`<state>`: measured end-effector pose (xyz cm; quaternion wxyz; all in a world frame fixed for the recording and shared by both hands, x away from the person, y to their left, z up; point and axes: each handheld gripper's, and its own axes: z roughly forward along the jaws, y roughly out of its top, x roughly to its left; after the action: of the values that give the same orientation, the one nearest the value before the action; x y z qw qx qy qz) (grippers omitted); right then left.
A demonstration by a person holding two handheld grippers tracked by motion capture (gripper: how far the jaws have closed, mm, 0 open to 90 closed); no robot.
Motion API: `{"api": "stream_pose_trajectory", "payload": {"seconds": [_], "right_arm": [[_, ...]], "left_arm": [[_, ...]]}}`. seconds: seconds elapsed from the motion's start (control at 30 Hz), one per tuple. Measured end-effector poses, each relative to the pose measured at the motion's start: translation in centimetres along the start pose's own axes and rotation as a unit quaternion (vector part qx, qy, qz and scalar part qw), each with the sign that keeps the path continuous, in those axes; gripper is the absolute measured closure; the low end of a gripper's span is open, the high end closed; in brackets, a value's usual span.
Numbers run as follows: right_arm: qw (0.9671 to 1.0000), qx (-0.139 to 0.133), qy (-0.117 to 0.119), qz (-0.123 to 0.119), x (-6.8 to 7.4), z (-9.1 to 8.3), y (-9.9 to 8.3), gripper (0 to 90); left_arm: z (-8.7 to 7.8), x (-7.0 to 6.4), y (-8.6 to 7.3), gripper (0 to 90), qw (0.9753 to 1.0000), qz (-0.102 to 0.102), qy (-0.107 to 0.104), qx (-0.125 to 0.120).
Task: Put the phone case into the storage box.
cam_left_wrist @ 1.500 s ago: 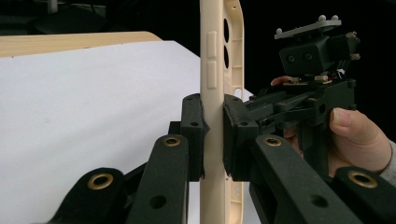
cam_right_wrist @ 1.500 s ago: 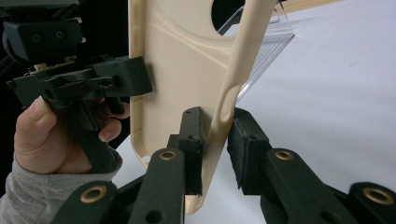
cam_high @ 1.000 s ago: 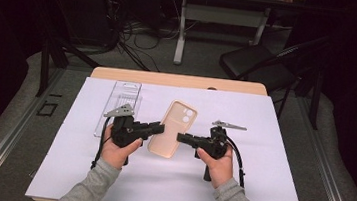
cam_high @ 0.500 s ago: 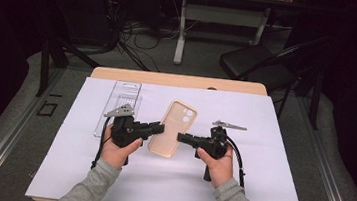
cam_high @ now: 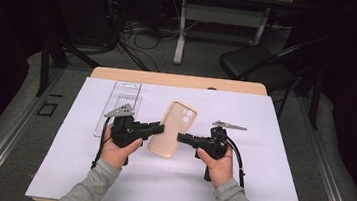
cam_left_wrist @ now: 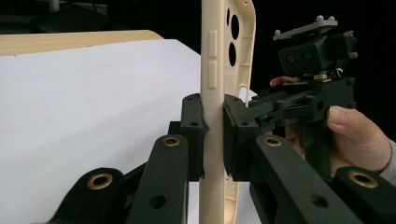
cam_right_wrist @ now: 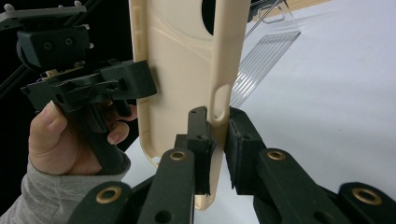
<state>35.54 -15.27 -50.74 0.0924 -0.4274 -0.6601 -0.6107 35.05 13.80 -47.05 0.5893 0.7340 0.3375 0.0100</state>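
I hold the beige phone case (cam_high: 172, 128) over the middle of the white sheet (cam_high: 267, 190), my left gripper (cam_high: 159, 127) clenched on its left edge and my right gripper (cam_high: 181, 137) clenched on its right edge. Both grips are only thin rim pinches. If I pull my hands apart or twist unevenly, the soft rim could flex and slip free, dropping near the clear tray (cam_high: 118, 105) at far left.
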Motion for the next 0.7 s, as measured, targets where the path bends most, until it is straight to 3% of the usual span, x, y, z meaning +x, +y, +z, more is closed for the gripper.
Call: {"api": "stream_pose_trajectory", "payload": {"seconds": [0.7], "right_arm": [[0.9999, -0.009, 0.000, -0.013, 0.09, -0.13, -0.09, 81.7]], "left_arm": [[-0.01, 0.08, 0.01, 80.3, 1.0000, 0.001, -0.001, 0.000]]}}
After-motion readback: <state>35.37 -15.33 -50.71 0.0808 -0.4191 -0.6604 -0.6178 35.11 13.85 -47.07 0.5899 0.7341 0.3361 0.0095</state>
